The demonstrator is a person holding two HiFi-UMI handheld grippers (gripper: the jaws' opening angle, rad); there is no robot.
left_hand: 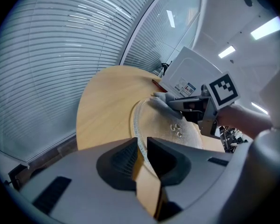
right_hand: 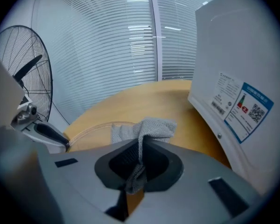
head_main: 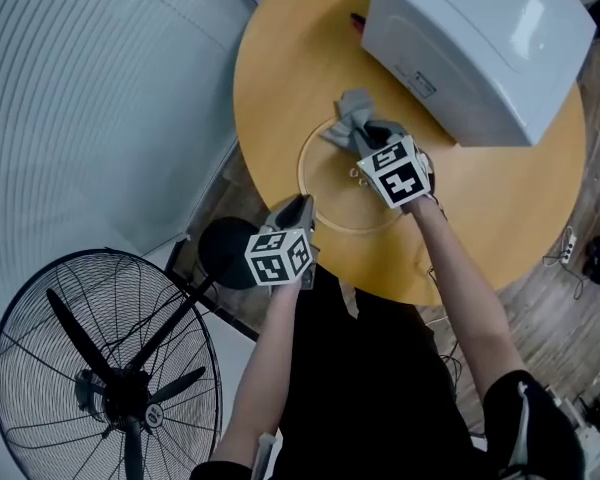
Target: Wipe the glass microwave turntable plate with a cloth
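Head view: our left gripper (head_main: 302, 206) pinches the plate (head_main: 325, 196) rim; our right gripper (head_main: 368, 136) clamps the cloth (head_main: 350, 108) at the plate's far edge.

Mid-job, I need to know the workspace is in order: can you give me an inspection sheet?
Surface: round wooden table.
Job's things: glass turntable plate flat on the table; grey cloth at its far rim.
Clutter: white microwave on the table's far side; small red item beside it.
Grippers: left gripper closed on the plate's near rim; right gripper closed on the cloth.
Cables: power strip with cable on the floor, right of the table.
Surroundings: pedestal fan on the floor at left; window blinds.
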